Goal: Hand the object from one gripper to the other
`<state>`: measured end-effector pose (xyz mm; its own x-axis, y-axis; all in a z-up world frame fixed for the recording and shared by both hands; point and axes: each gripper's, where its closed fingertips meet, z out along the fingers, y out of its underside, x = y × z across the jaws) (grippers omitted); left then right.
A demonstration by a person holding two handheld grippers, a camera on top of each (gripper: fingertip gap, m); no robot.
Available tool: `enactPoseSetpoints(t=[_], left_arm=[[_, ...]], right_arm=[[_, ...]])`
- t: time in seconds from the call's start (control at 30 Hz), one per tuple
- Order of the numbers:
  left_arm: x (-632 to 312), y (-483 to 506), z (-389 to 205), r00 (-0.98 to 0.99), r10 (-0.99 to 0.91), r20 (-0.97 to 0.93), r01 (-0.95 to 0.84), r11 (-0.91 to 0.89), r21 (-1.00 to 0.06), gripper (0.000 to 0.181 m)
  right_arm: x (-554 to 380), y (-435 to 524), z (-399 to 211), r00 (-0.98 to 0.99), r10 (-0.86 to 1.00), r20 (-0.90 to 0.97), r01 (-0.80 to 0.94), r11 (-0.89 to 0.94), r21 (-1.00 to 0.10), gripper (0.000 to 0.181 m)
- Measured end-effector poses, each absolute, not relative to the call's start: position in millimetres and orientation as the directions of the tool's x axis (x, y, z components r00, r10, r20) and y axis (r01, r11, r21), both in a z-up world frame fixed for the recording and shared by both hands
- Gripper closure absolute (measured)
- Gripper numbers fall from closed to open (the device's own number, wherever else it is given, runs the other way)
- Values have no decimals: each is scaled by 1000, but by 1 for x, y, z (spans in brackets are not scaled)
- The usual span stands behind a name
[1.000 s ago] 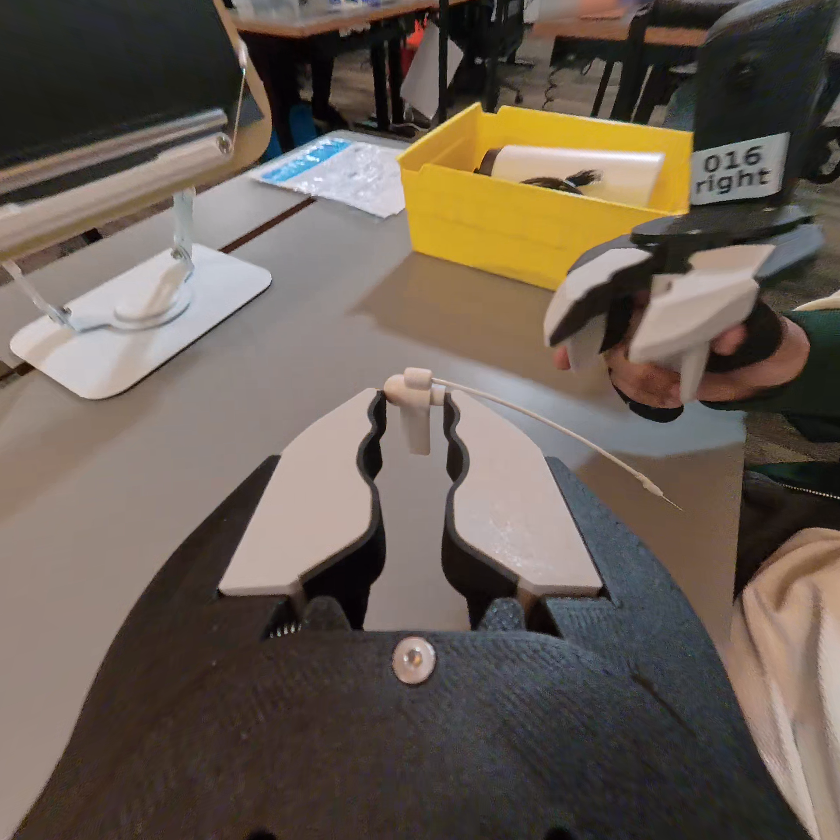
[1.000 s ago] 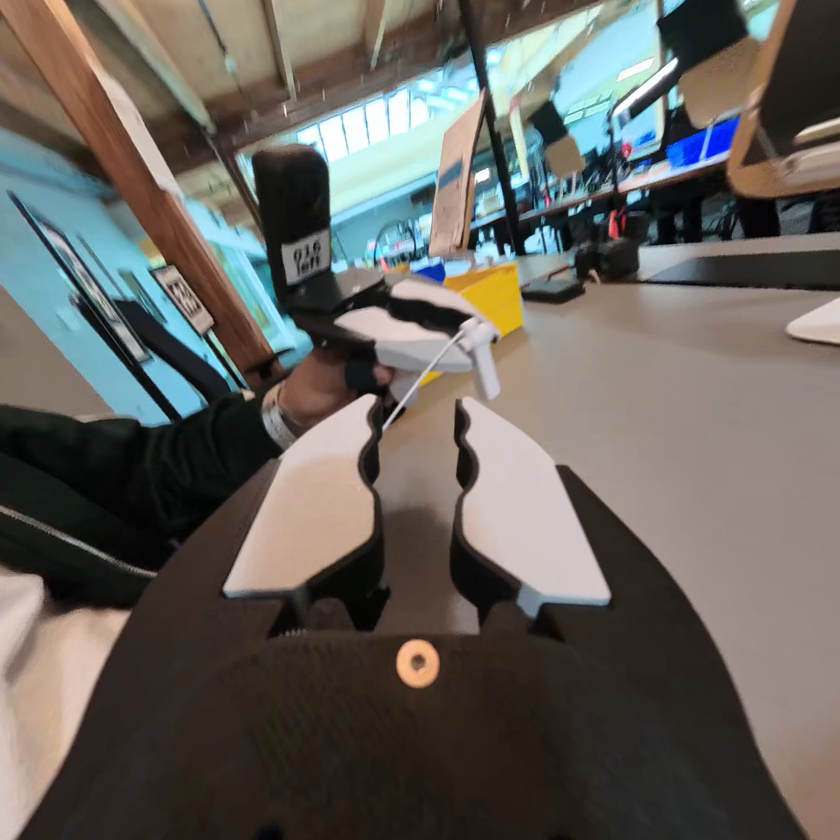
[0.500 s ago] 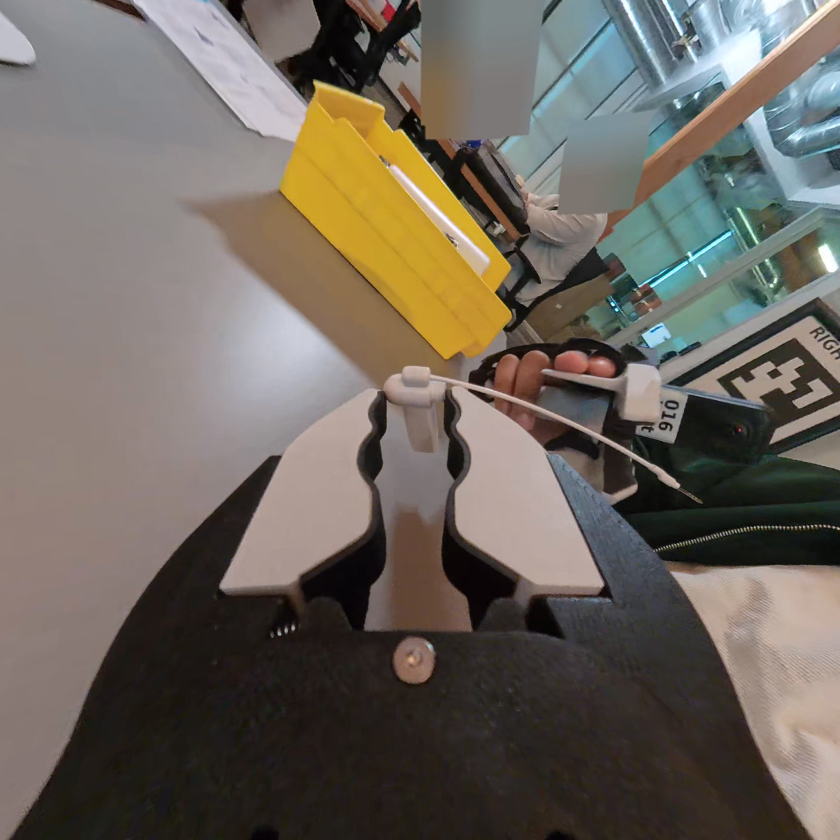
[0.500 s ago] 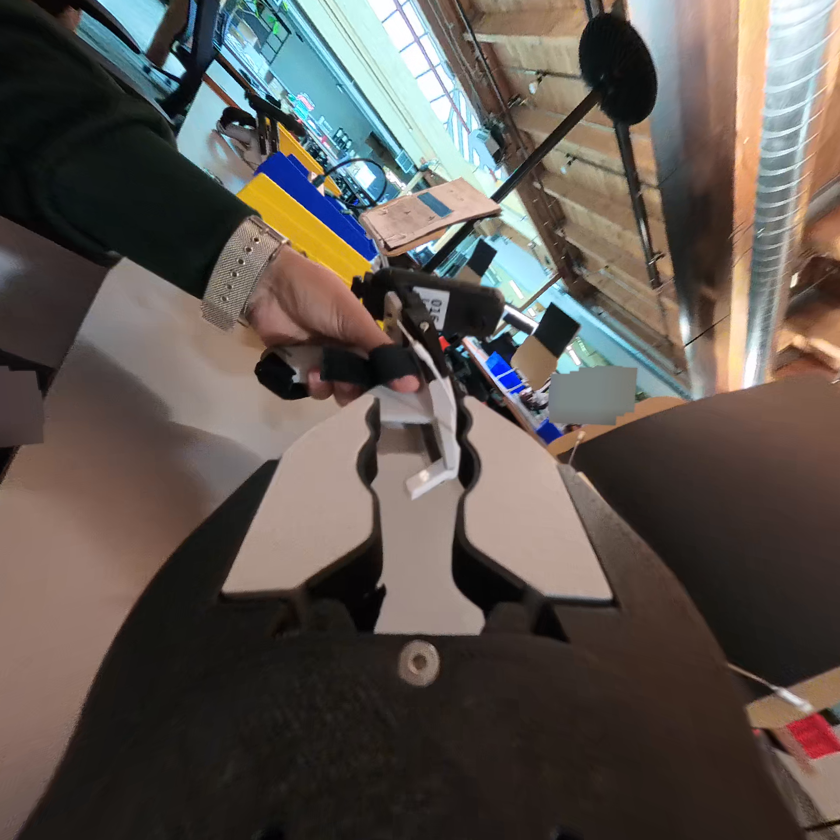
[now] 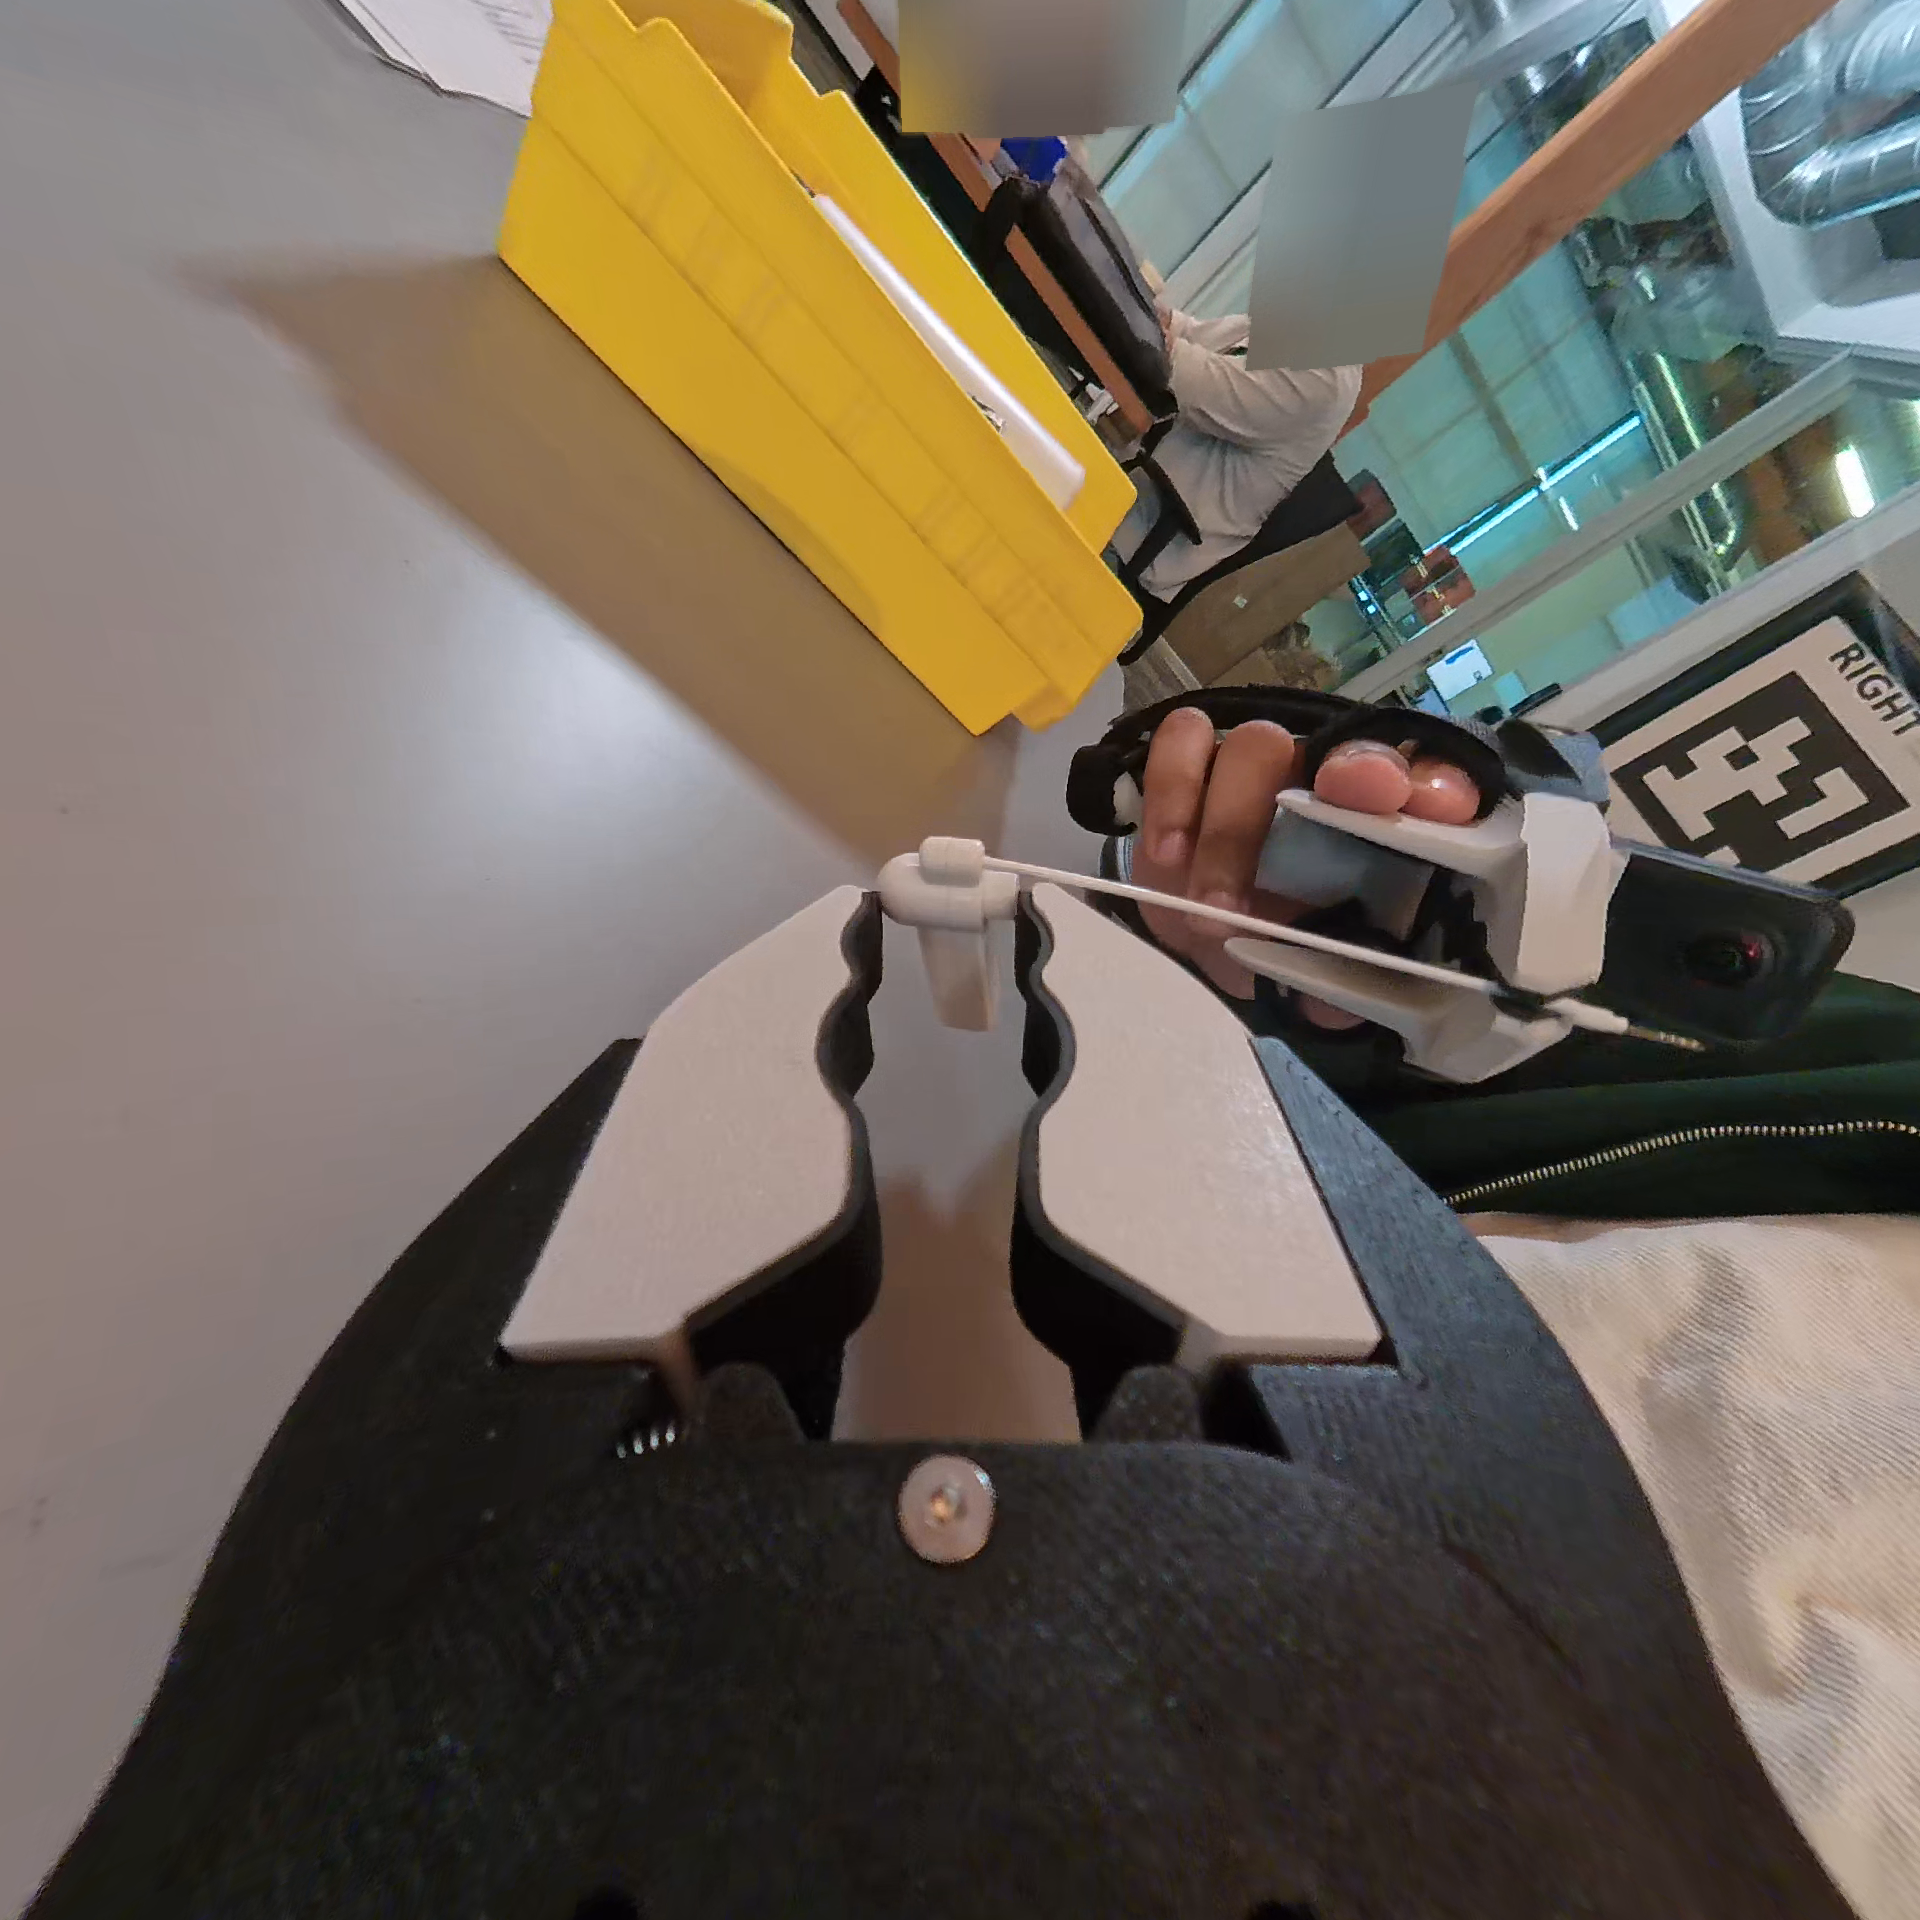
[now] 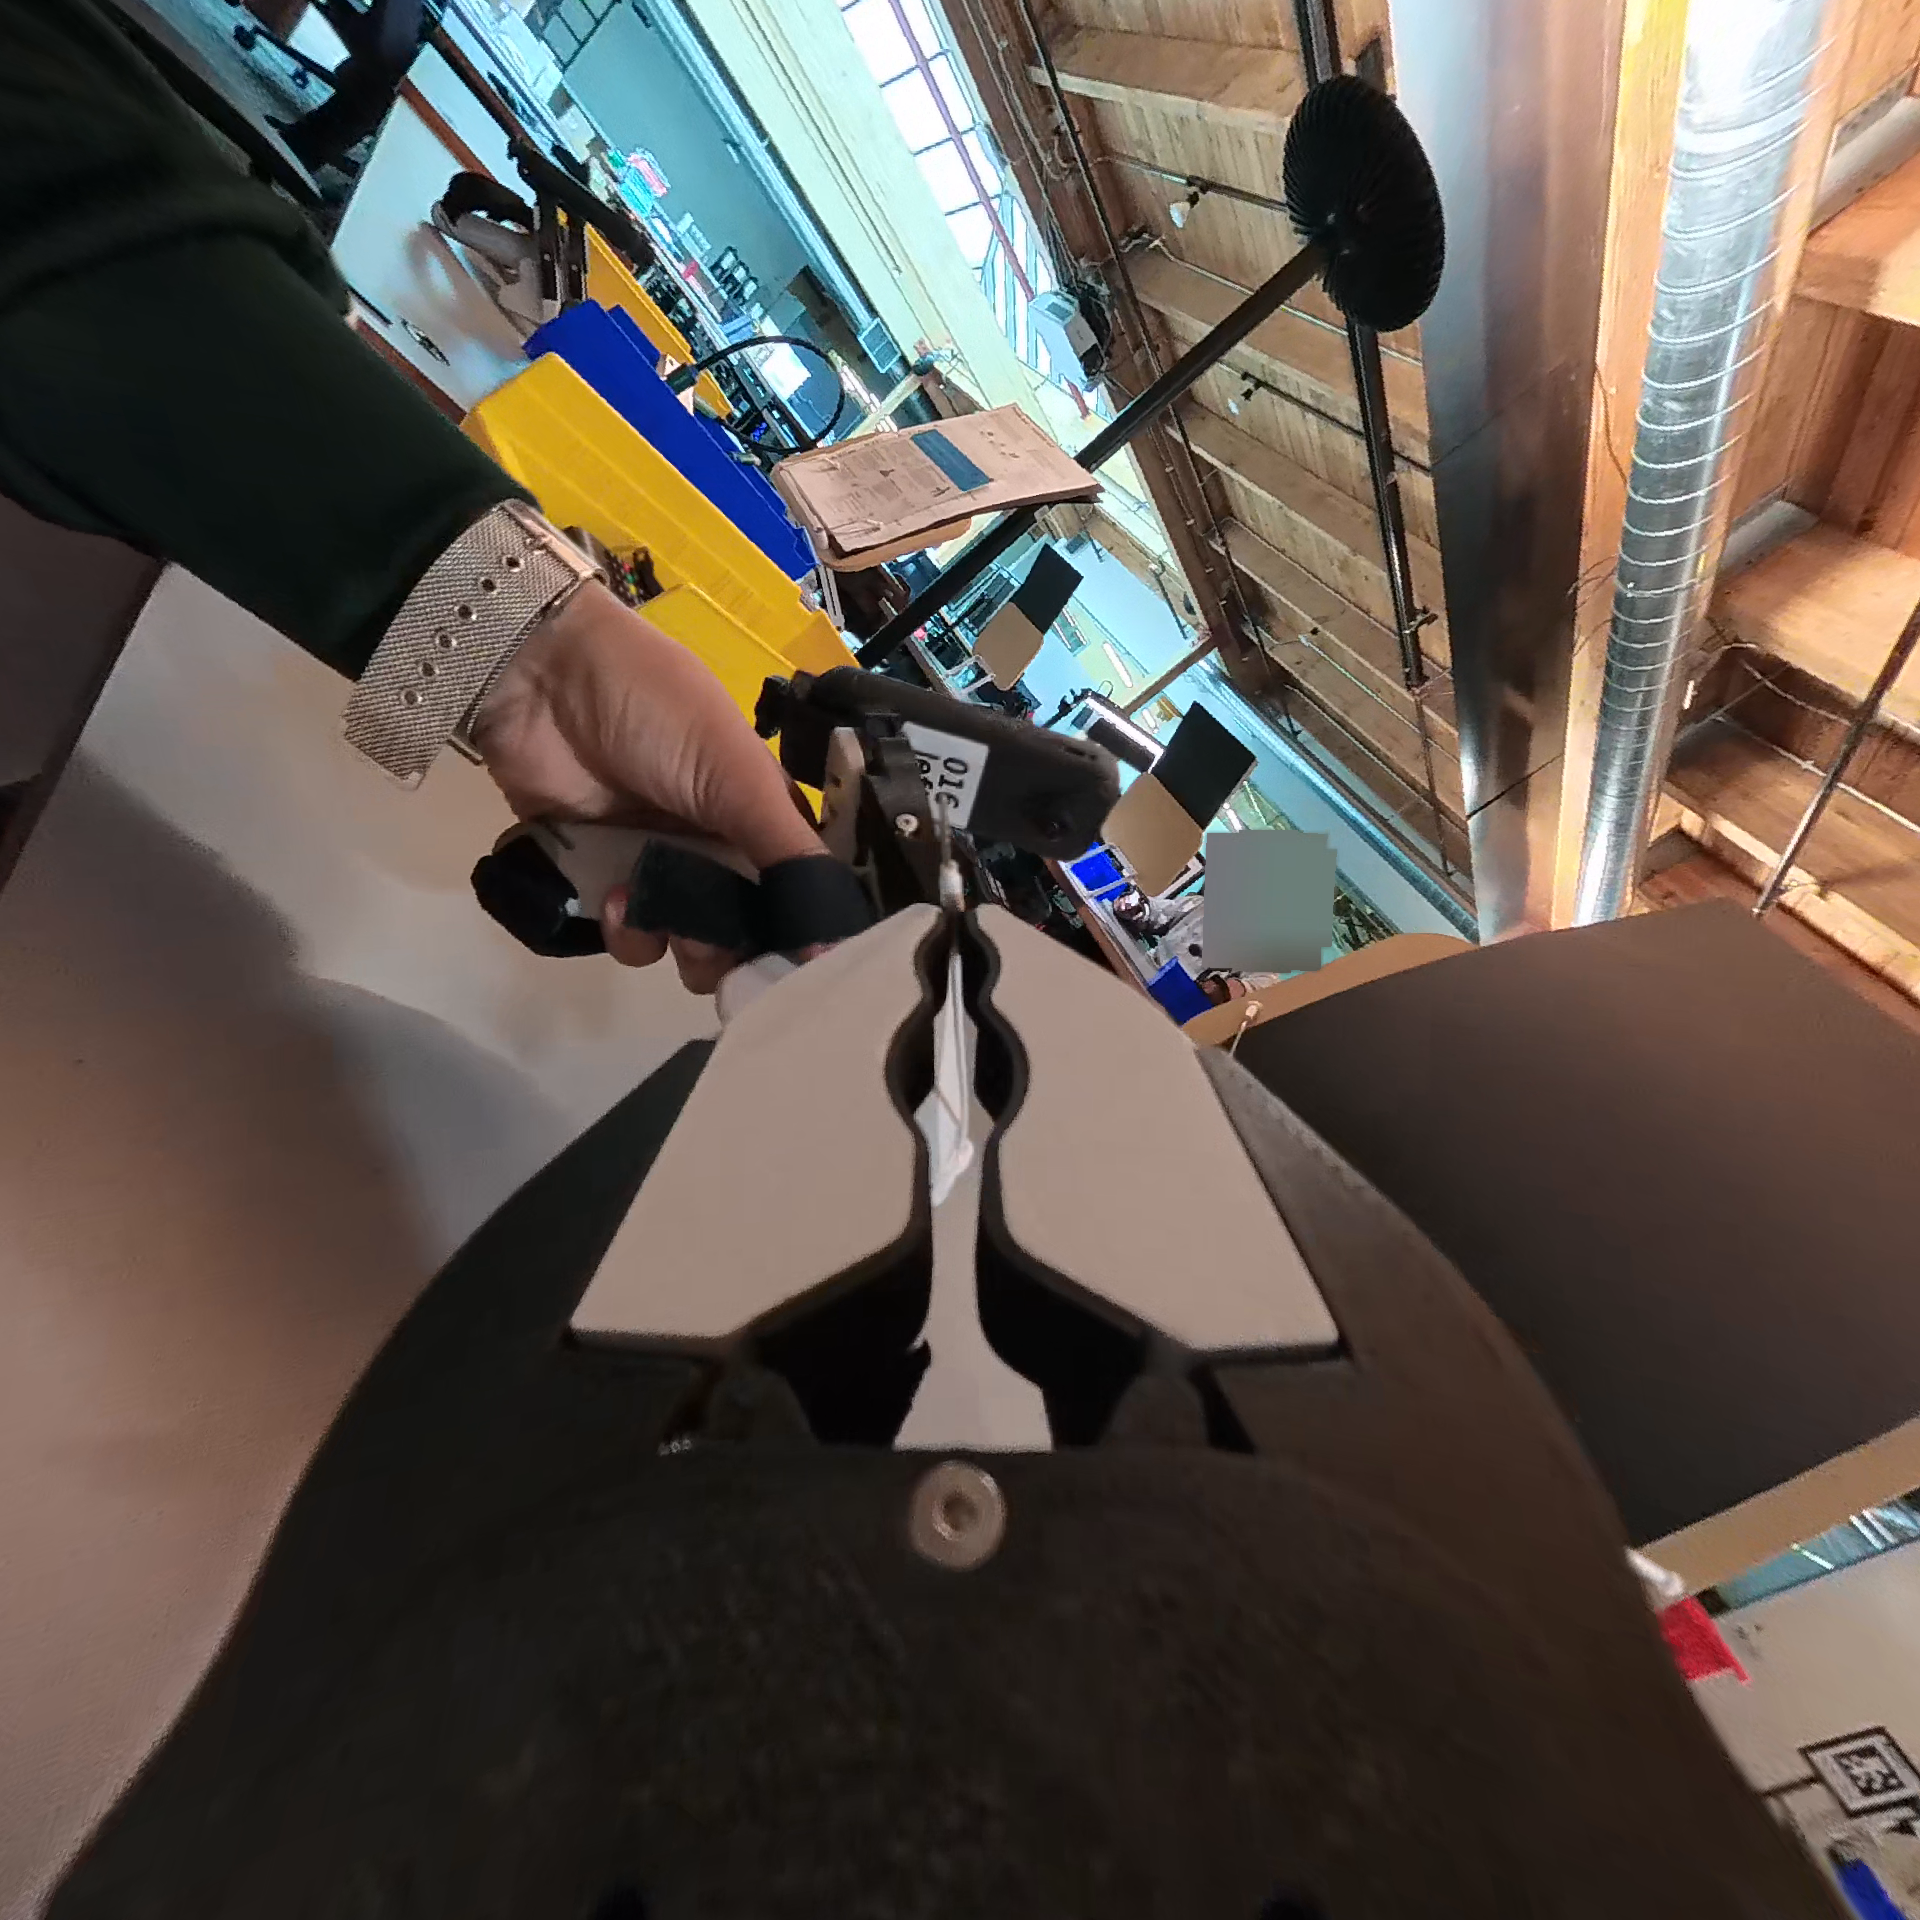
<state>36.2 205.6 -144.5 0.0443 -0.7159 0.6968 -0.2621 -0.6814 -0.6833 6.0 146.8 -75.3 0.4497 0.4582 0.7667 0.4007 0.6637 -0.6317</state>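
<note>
Open workroom with timber ceiling beams [image 6: 1195, 343] and steel duct [image 6: 1662, 468]; grey table [image 5: 260, 831]; yellow bin [image 5: 810, 416] at its far edge; left gripper [image 5: 951, 914], tips pinching white tag [image 5: 951, 935]; right gripper [image 6: 956, 935], narrowed onto the tag's thin pin [image 5: 1247, 920], right.

The object is a small white plastic security tag [image 5: 948, 914] with a thin white cable [image 5: 1247, 920] ending in a metal pin. Its blocky head sits pinched above the grey table, cable stretching right, taut and slightly downward.
</note>
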Motion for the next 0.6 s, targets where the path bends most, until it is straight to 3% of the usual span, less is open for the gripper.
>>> enactPoseSetpoints(t=[0.07, 0.2, 0.3, 0.43, 0.6], left_arm=[[36, 205, -145, 28, -713, 701, -262, -682, -683, 155], [38, 196, -130, -120, -652, 749, -243, -712, -659, 115], [36, 193, -135, -127, -668, 733, -277, -686, -673, 104], [37, 191, -136, -153, -717, 680, -274, -631, -726, 106], [35, 176, -129, -263, -779, 570, -276, -505, -818, 125]], right_arm=[[11, 151, -71, 491, 471, 732, 381, 640, -667, 180], [38, 166, -52, 633, 521, 572, 259, 554, -791, 180], [60, 178, -47, 691, 606, 394, 124, 438, -890, 180], [68, 182, -48, 629, 766, 129, -50, 206, -977, 180], [64, 174, -52, 473, 881, 17, -125, 86, -988, 180]])
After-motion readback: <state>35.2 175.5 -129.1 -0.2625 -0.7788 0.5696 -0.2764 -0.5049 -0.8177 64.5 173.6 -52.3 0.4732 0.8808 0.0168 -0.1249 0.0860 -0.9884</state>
